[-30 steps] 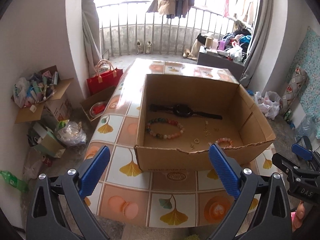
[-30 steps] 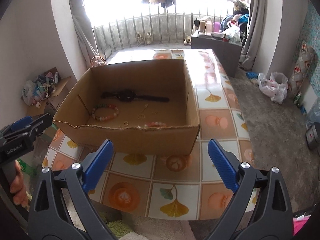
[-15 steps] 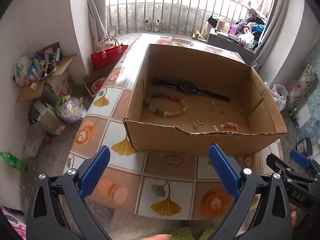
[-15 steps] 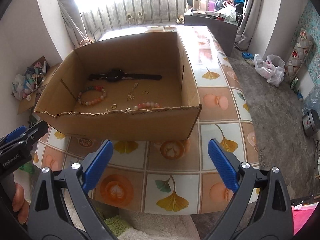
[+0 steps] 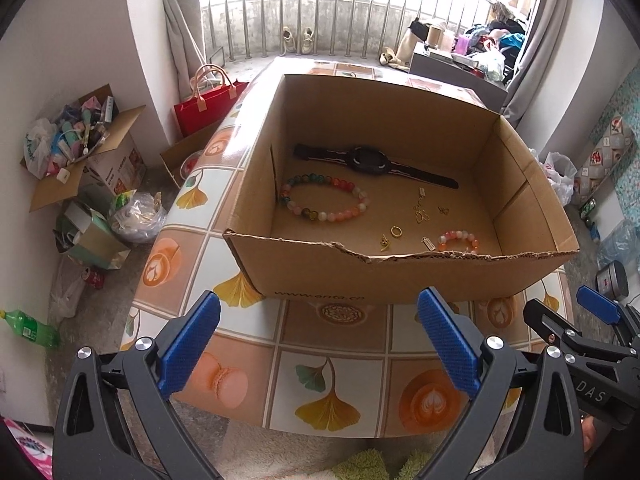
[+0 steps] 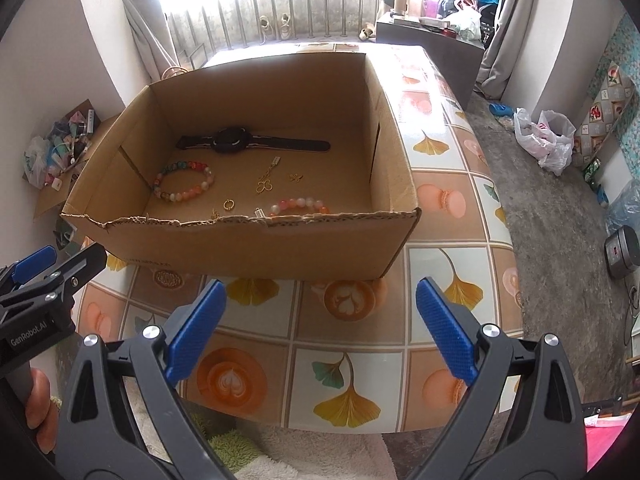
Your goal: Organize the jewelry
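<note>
An open cardboard box (image 5: 400, 276) (image 6: 256, 240) stands on a tiled table (image 5: 332, 364) (image 6: 352, 364). Inside lie a black watch (image 5: 368, 159) (image 6: 232, 141), a large multicoloured bead bracelet (image 5: 324, 198) (image 6: 185, 182), a small pink bead bracelet (image 5: 458, 240) (image 6: 298, 205), a gold ring (image 5: 396, 232) (image 6: 228, 204) and small gold charms (image 5: 421, 213) (image 6: 265, 186). My left gripper (image 5: 318, 344) hangs open above the table's near edge, in front of the box. My right gripper (image 6: 320, 326) is open too, with nothing between its fingers.
Left of the table, the floor holds a box of clutter (image 5: 76, 140), bags (image 5: 136, 216), a red tote (image 5: 208, 100) and a green bottle (image 5: 28, 328). A grey cabinet (image 6: 432, 40) stands at the far right. A green mat (image 5: 376, 464) lies below the near edge.
Both grippers have risen and tilted down, so the box floor and the jewelry show more fully. Both stay open and nothing in the box has moved.
</note>
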Motion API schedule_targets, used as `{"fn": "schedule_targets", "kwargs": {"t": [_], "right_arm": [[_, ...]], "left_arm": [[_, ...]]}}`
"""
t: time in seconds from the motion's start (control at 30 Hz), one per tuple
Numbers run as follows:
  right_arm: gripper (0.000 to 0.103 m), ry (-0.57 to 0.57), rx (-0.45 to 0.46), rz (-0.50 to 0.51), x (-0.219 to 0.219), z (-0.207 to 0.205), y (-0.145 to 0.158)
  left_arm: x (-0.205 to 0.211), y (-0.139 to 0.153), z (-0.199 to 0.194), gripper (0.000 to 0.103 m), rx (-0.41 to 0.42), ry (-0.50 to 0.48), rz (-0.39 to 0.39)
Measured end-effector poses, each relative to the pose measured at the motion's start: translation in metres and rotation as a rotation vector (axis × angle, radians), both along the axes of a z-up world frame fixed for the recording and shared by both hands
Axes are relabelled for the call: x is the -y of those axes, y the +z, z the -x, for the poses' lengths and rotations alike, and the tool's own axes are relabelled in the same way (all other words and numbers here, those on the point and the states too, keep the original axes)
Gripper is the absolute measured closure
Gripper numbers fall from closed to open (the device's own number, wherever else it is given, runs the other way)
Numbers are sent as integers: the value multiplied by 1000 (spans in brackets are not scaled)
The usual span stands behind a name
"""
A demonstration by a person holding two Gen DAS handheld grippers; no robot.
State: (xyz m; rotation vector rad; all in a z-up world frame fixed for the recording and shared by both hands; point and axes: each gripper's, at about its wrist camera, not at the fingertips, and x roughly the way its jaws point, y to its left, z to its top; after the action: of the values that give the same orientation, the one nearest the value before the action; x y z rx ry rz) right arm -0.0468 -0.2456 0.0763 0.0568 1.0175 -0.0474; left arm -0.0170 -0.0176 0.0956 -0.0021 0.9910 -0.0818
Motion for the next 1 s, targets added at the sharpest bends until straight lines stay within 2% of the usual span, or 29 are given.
{"fn": "schedule_targets", "kwargs": {"t": [1.0], "right_arm": [[11, 5, -11, -7, 1, -6, -3]], "left_arm": [[6, -3, 1, 7, -22, -17, 5]]}}
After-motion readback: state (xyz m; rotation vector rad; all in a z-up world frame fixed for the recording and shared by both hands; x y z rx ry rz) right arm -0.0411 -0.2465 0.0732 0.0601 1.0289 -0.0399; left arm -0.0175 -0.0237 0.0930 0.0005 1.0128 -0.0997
